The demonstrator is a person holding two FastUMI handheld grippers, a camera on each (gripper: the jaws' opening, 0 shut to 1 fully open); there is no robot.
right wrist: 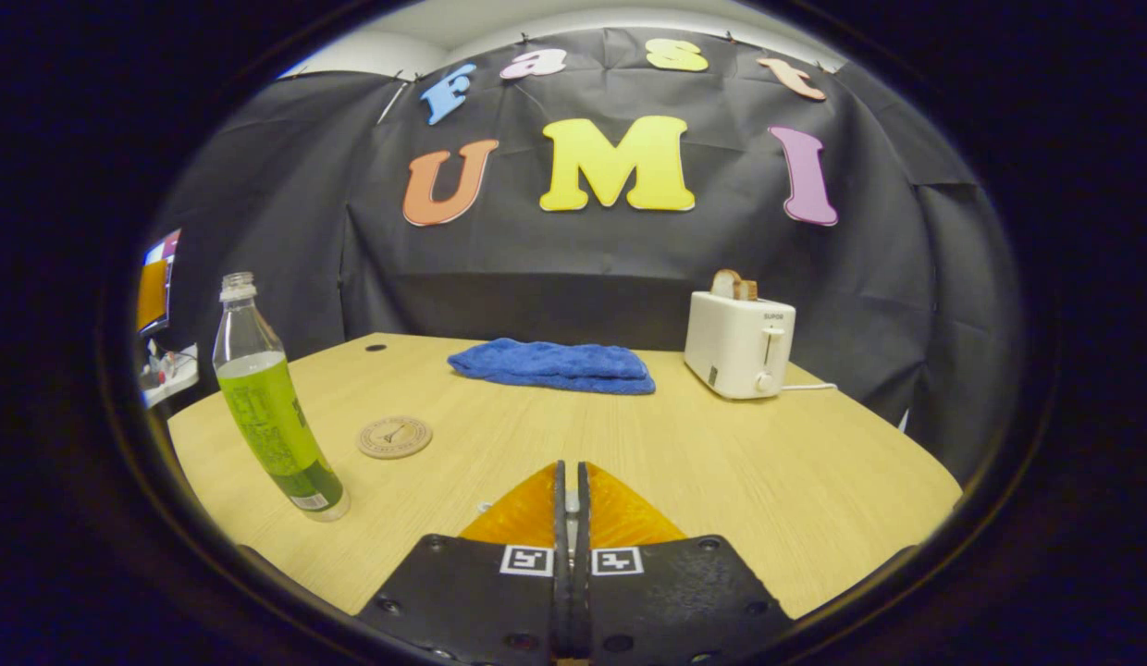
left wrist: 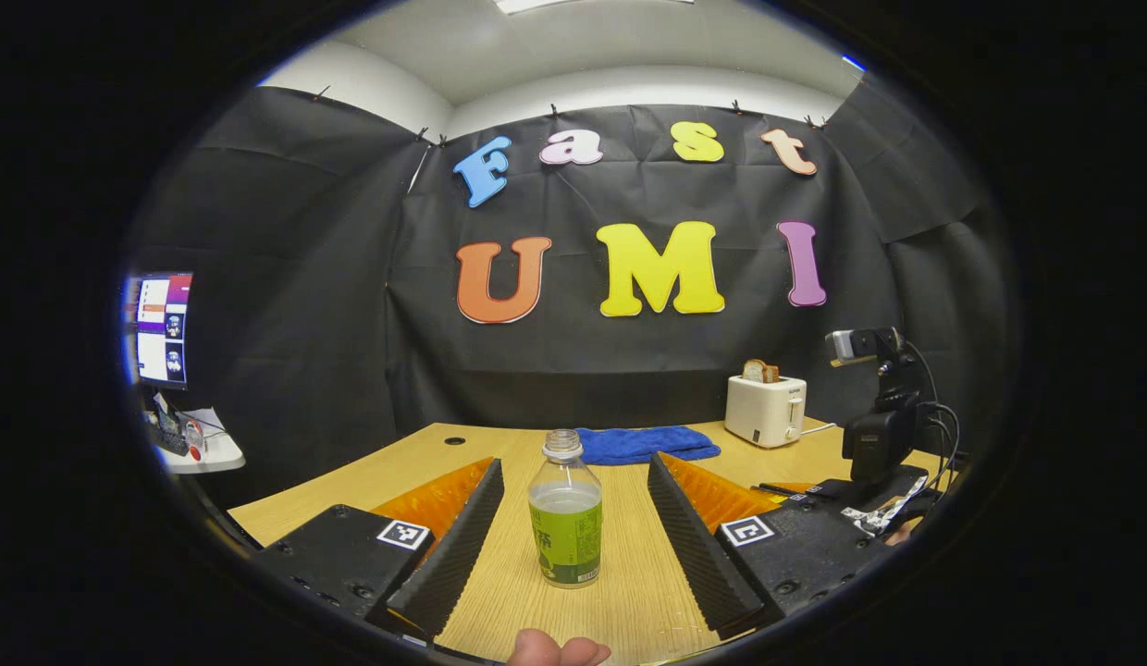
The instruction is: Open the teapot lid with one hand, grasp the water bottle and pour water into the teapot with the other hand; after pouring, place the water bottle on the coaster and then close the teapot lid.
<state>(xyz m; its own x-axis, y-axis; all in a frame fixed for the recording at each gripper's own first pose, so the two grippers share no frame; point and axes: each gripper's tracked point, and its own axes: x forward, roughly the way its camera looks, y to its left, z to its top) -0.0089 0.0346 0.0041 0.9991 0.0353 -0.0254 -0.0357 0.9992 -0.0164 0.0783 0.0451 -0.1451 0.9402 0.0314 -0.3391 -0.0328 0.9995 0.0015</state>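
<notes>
In the left gripper view a clear water bottle point(left wrist: 565, 518) with a green label and pale green liquid stands upright on the wooden table point(left wrist: 629, 601). My left gripper point(left wrist: 574, 464) is open, one finger on each side of the bottle without touching it. The right gripper view has the same bottle point(right wrist: 276, 416) at the far left, with a round wooden coaster point(right wrist: 395, 437) lying just to its right. My right gripper point(right wrist: 570, 467) is shut low over the table's near middle. A small pale bit sits between its fingers; I cannot tell what it is.
A folded blue towel point(right wrist: 553, 366) lies at the back of the table, and a white toaster point(right wrist: 740, 344) with bread in it stands at the back right. The other gripper's black body point(left wrist: 874, 444) rises at the right of the left gripper view. A thumb point(left wrist: 555, 652) shows at the bottom edge.
</notes>
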